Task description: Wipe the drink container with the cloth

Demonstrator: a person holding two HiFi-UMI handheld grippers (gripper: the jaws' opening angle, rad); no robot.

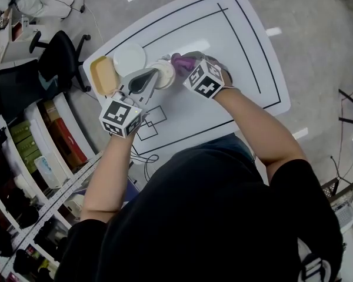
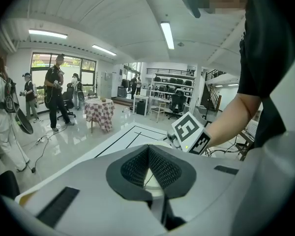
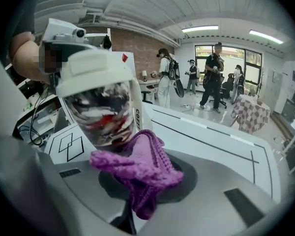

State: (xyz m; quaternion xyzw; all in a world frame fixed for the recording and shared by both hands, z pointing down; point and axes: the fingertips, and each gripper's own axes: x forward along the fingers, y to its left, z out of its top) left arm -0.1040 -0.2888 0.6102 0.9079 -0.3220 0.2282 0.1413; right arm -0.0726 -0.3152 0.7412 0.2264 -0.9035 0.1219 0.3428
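Head view: a paper drink container (image 1: 163, 74) with a white lid stands on the white, black-lined tabletop (image 1: 235, 51), just beside a round white plate (image 1: 129, 57) and a tan oblong pad (image 1: 104, 75). The lid faces the camera, so the container's long axis is judged vertical, with the mouth end up. The left gripper (image 1: 152, 78) meets it from one side. The right gripper (image 1: 187, 65) brings a purple knitted cloth (image 1: 179, 59) to the other side. Left gripper view: the mesh fingers (image 2: 132, 168) are clenched, and a pale sliver between them reads as the rim of the lid. This is judged a steadying hold. Right gripper view: the fingers grasp the cloth, which bunches out in front and lies against the lower part of the printed wall. The base of the container is hidden behind the cloth. Assessment: the wiping step is in hand, with the cloth on the wall. The next move calls for sweeping the cloth up and around the wall under light pressure. The opposite hold must resist that push, since a tall upright cup could tip.
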